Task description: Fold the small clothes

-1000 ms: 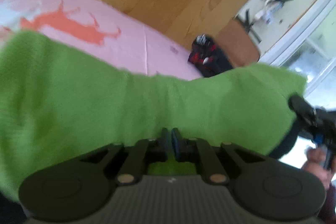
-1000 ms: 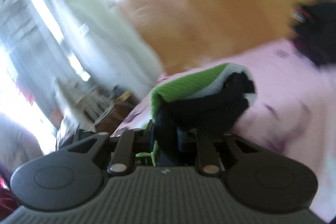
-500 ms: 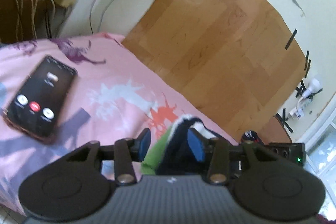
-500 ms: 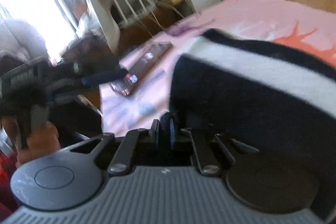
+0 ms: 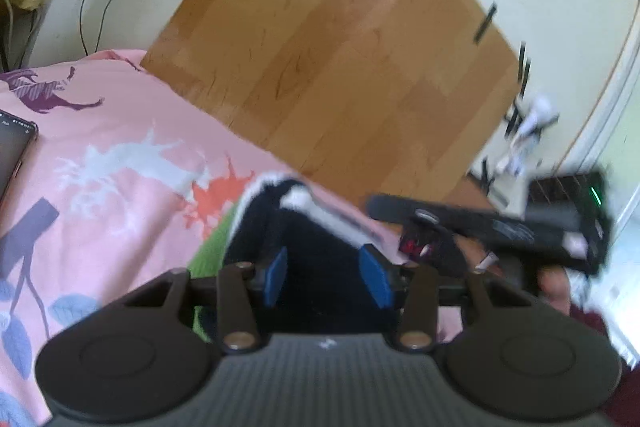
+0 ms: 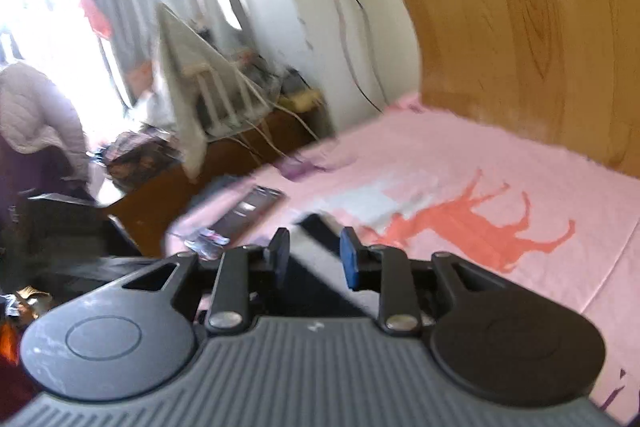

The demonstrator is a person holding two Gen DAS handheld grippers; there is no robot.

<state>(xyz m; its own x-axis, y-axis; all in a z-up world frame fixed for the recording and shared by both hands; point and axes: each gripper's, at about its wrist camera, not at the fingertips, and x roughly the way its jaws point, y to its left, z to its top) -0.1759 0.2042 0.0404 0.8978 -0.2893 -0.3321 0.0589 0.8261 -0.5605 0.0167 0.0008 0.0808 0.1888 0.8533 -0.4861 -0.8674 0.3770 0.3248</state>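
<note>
Left gripper (image 5: 323, 277) stands part open over the folded green-and-black garment (image 5: 280, 227) on the pink bedsheet (image 5: 120, 163), pads clear; right gripper (image 6: 314, 253) is opening, garment blurred between; only its view shows the phone (image 6: 248, 213) at 11 o'clock, wooden headboard (image 6: 520, 27) behind

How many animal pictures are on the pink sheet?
3 clear ones: a purple animal at the far left near the phone, a pale white one mid-sheet, and an orange one beside it. The folded garment may hide more.

left gripper (image 5: 324, 279): jaws apart | right gripper (image 6: 314, 259): jaws opening
</note>
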